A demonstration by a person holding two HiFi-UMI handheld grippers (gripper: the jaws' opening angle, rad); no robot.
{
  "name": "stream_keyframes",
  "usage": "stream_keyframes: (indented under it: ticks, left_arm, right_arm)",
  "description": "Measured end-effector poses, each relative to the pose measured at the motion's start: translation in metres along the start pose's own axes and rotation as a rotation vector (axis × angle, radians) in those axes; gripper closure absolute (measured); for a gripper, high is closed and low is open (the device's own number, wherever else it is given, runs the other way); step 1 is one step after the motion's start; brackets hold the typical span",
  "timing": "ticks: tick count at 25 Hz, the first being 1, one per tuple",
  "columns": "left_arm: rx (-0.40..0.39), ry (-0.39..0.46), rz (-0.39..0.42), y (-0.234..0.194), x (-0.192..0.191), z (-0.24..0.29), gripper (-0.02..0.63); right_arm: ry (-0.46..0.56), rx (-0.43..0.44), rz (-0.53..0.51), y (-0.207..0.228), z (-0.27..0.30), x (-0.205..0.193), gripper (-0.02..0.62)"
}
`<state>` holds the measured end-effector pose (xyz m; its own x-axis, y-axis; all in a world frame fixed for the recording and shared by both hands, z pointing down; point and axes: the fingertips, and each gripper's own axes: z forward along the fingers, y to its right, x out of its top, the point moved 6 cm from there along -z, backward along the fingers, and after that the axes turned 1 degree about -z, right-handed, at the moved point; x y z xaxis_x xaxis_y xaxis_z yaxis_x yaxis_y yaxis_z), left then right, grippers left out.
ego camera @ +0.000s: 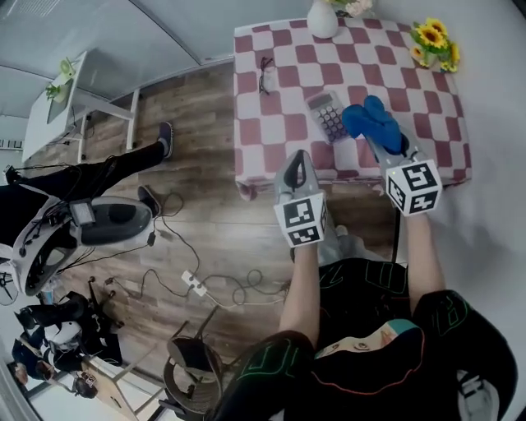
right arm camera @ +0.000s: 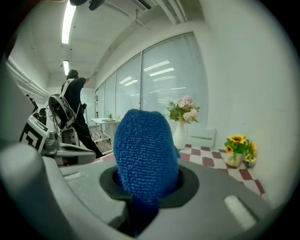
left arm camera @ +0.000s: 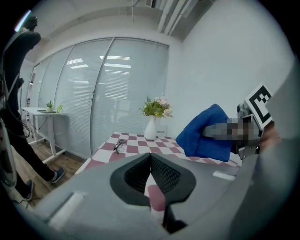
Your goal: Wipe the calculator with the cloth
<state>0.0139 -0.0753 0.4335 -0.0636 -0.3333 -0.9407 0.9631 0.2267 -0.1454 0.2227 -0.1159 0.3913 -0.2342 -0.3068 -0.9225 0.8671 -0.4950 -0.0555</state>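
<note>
This is looking like an office room. Glazed partition walls (left arm camera: pixel 117 93) with blinds are lining one side, and strip lights (right arm camera: pixel 70 18) are glowing on the ceiling. A white desk (ego camera: pixel 78 99) is standing by the glass. Cables (ego camera: pixel 222 284) and a power strip (ego camera: pixel 194 284) are trailing across the wood-look floor (ego camera: pixel 197 164). A checked table (ego camera: pixel 279 123) is carrying a flower vase (ego camera: pixel 322 18).

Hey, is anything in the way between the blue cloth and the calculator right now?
Nothing visible does. The blue cloth, clamped in the right gripper, is right beside the calculator, and the glasses lie well away from both.
</note>
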Motion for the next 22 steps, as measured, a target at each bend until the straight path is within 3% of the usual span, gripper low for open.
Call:
stream_keyframes:
  ticks: [7, 11, 18, 22]
  left_arm:
    - [-0.069, 0.002, -0.038, -0.018, 0.017, 0.065, 0.595]
    - [-0.089, 0.000, -0.062, -0.033, 0.024, 0.092, 0.595]
    - [-0.094, -0.029, -0.104, -0.046, 0.015, 0.111, 0.595]
    - [-0.079, -0.042, -0.109, -0.054, 0.011, 0.113, 0.595]
  right_arm:
    - [-0.057, 0.010, -0.082, 0.012, 0.072, 0.022, 0.491]
    - [-0.063, 0.045, -0.179, 0.005, 0.110, 0.039, 0.491]
    - [-0.144, 0.142, -0.369, -0.009, 0.154, 0.034, 0.491]
    - [-0.200, 0.191, -0.404, -0.012, 0.174, 0.013, 0.491]
